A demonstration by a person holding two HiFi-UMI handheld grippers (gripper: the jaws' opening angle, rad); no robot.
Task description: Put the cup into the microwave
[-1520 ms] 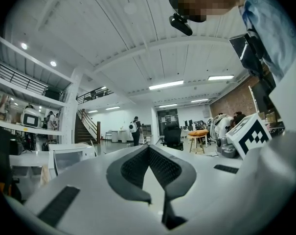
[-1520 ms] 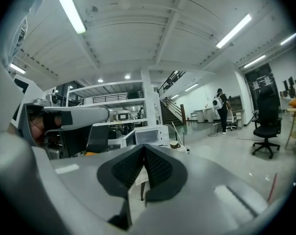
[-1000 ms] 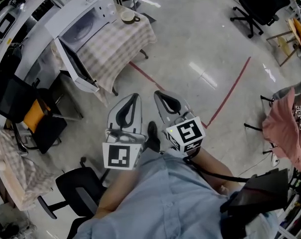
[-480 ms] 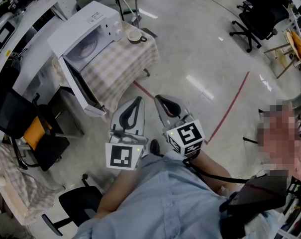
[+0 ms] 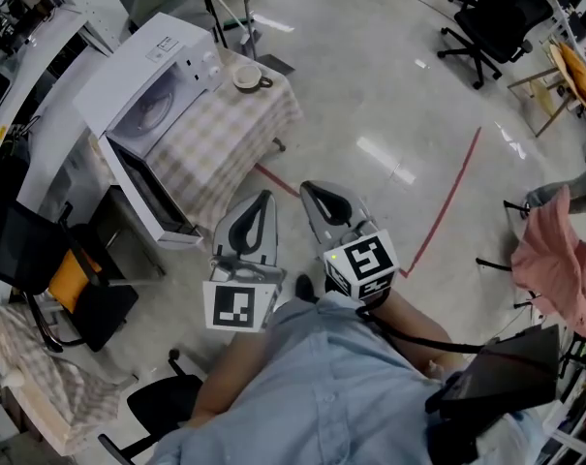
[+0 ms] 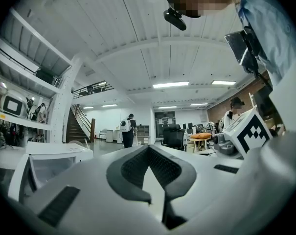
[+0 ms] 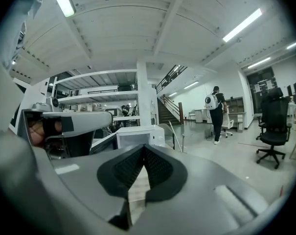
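A tan cup (image 5: 246, 78) stands at the far corner of a small table with a checked cloth (image 5: 220, 134). Beside it sits a white microwave (image 5: 142, 61) with its door (image 5: 142, 187) hanging open. Both grippers are held side by side in front of the person, well short of the table. My left gripper (image 5: 264, 197) is shut and empty, and so is my right gripper (image 5: 307, 186). The left gripper view shows closed jaws (image 6: 148, 148) with the microwave (image 6: 50, 153) low at the left. In the right gripper view the microwave (image 7: 138, 133) lies straight beyond the closed jaws (image 7: 144, 147).
A red tape line (image 5: 447, 187) crosses the shiny floor. Black office chairs (image 5: 501, 13) stand at the far right, and another black chair (image 5: 89, 279) stands near the left. A pink cloth (image 5: 554, 260) hangs on a rack at the right. A person with a backpack (image 7: 216, 114) walks far off.
Both grippers have moved together towards the table, and the microwave and cup now sit closer in the head view. Both jaws stay shut.
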